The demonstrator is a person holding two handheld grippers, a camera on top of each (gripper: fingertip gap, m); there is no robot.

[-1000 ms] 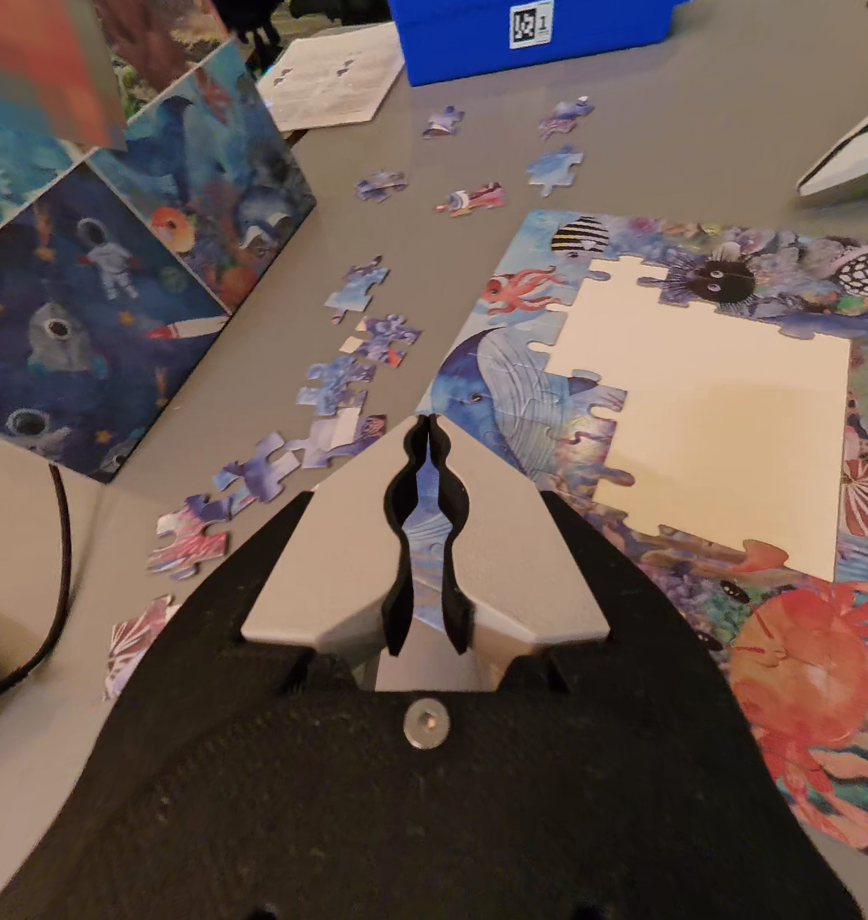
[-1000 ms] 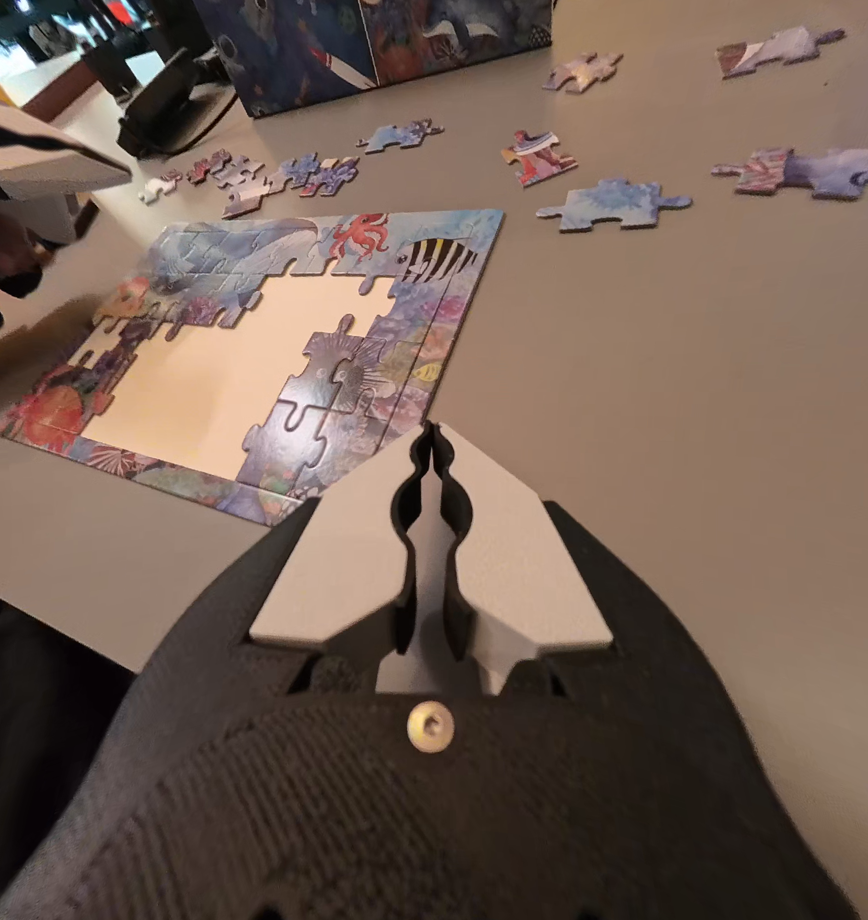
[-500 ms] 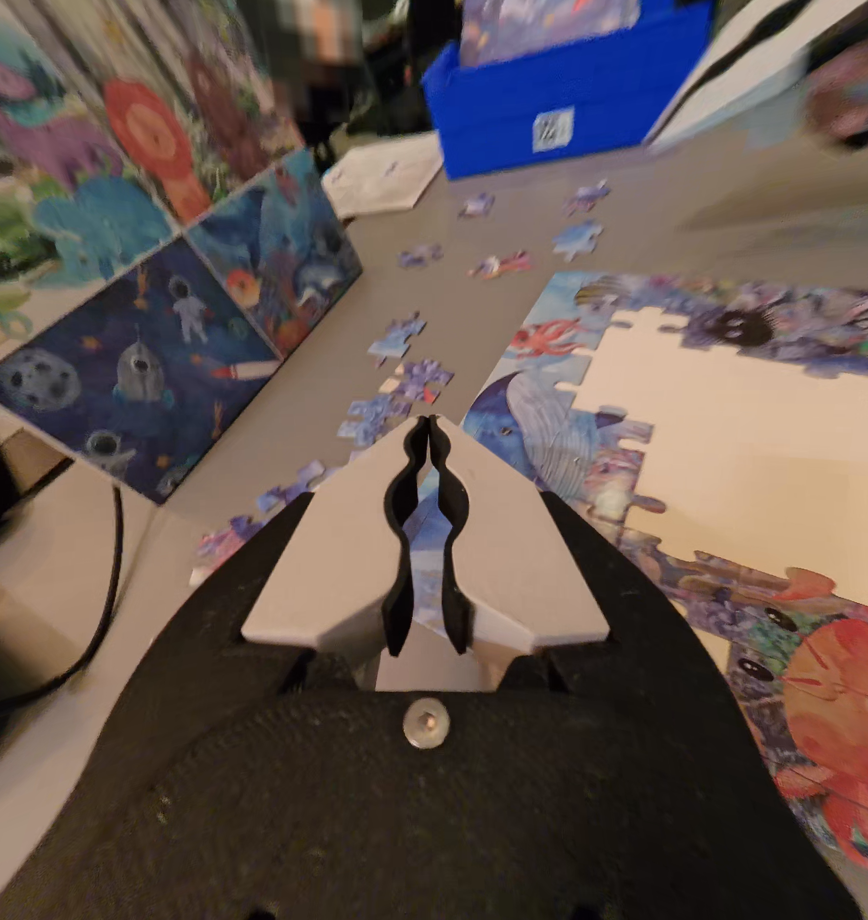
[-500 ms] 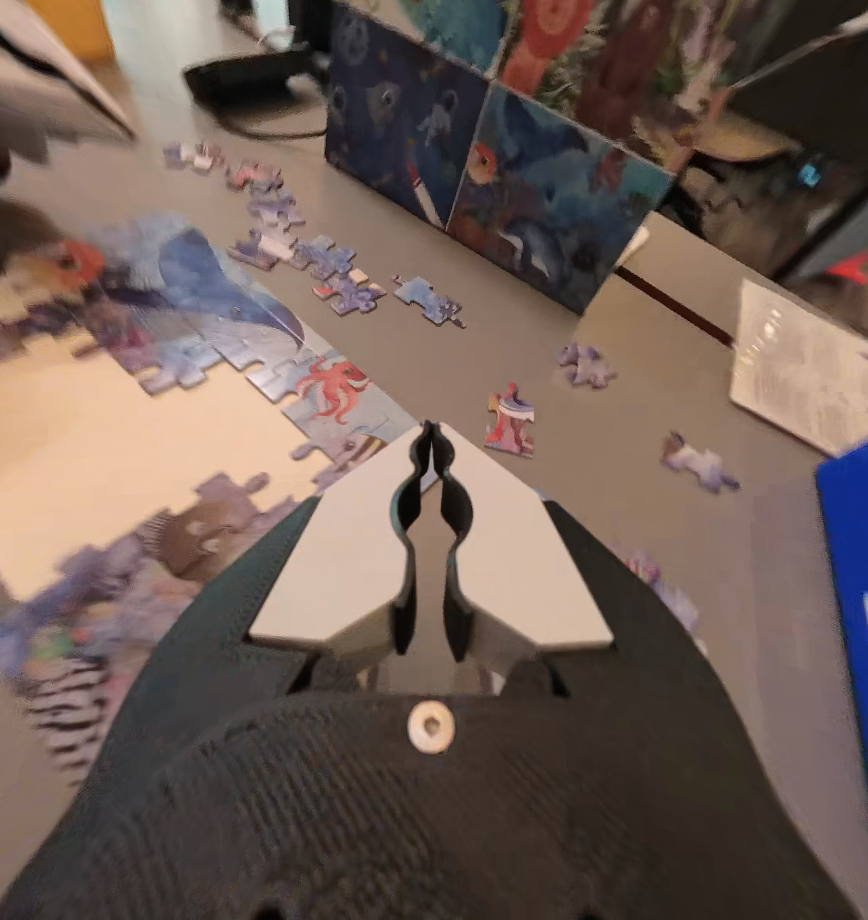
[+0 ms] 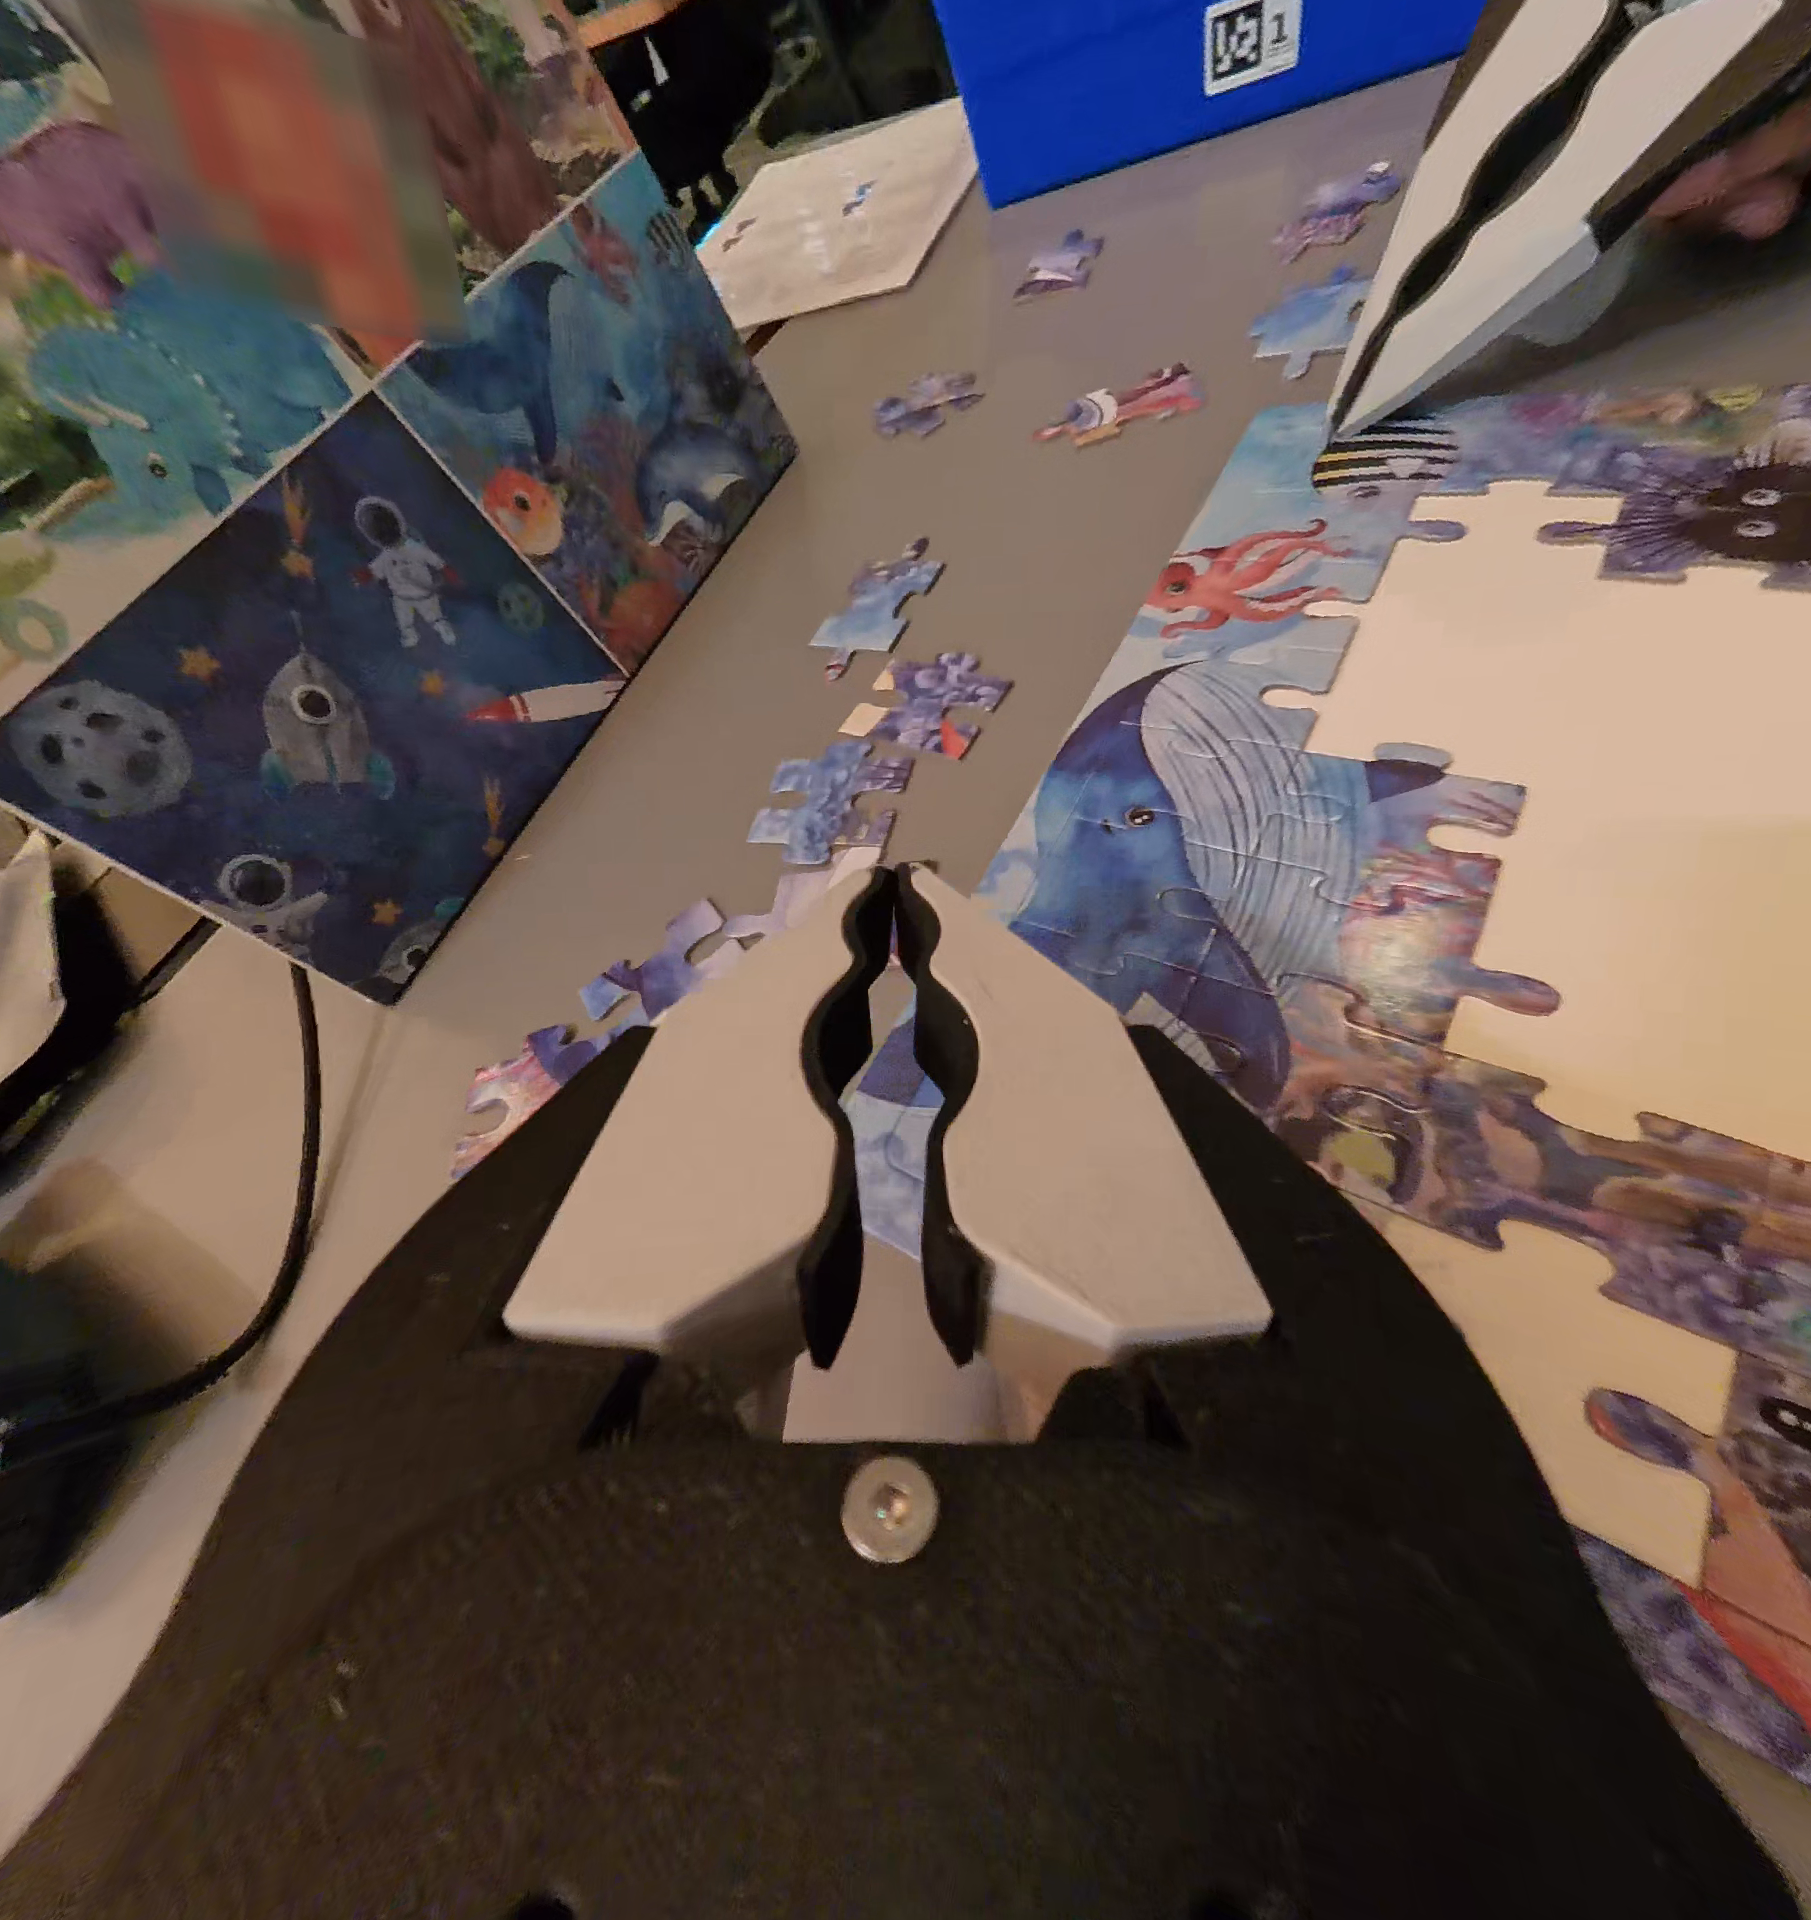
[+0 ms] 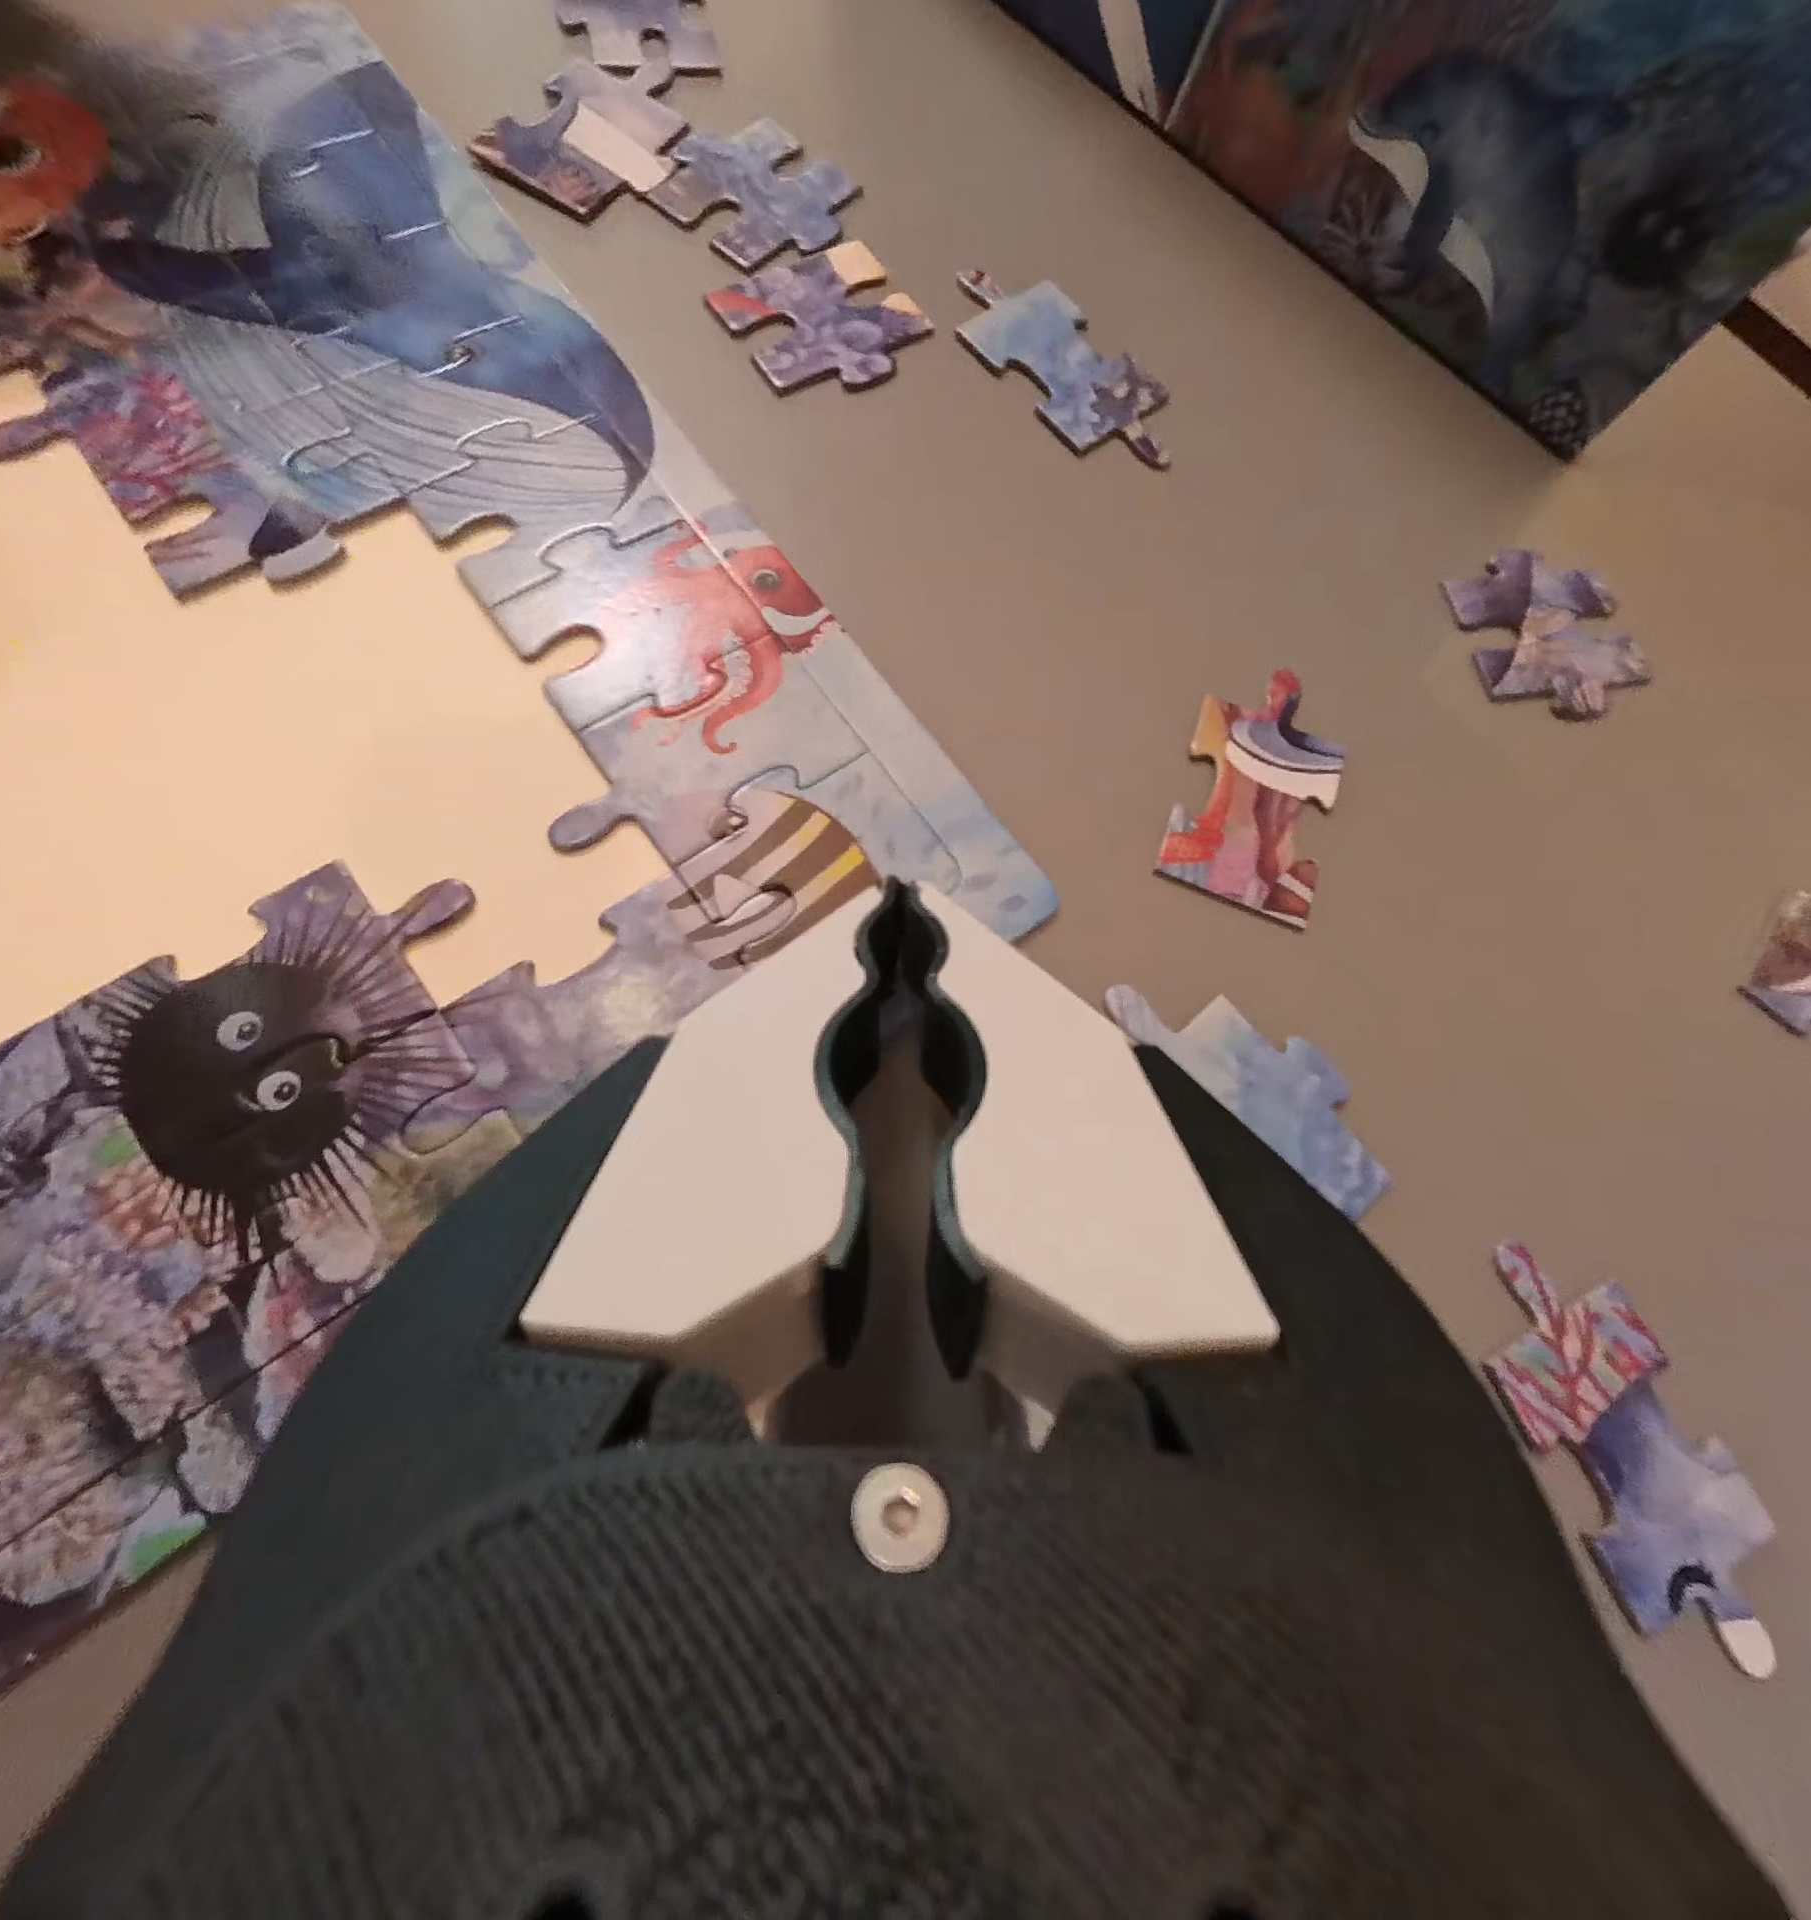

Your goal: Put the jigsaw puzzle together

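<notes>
The partly built sea puzzle lies on the grey table, with a whale, an octopus and a black urchin around a bare cream middle. My left gripper is shut and empty, its tips over the gap between the puzzle's left edge and a row of loose blue pieces. My right gripper is shut and empty, its tips at the puzzle's striped-fish corner; it also shows in the left wrist view. A pink piece lies just right of that corner.
More loose pieces are scattered on the table on the puzzle's outer side. A picture box stands at the left, also in the right wrist view. A blue bin, a paper sheet and a black cable lie around. Spacing between my two grippers at the tips: around 25 centimetres. The left gripper is farther from the pink piece, some 25 centimetres, than the right, some 8 centimetres. The left camera catches it too, in the left wrist view.
My right gripper has swung across and come down at the striped-fish corner. My left gripper has shifted left toward the row of loose pieces. Both stayed shut.
</notes>
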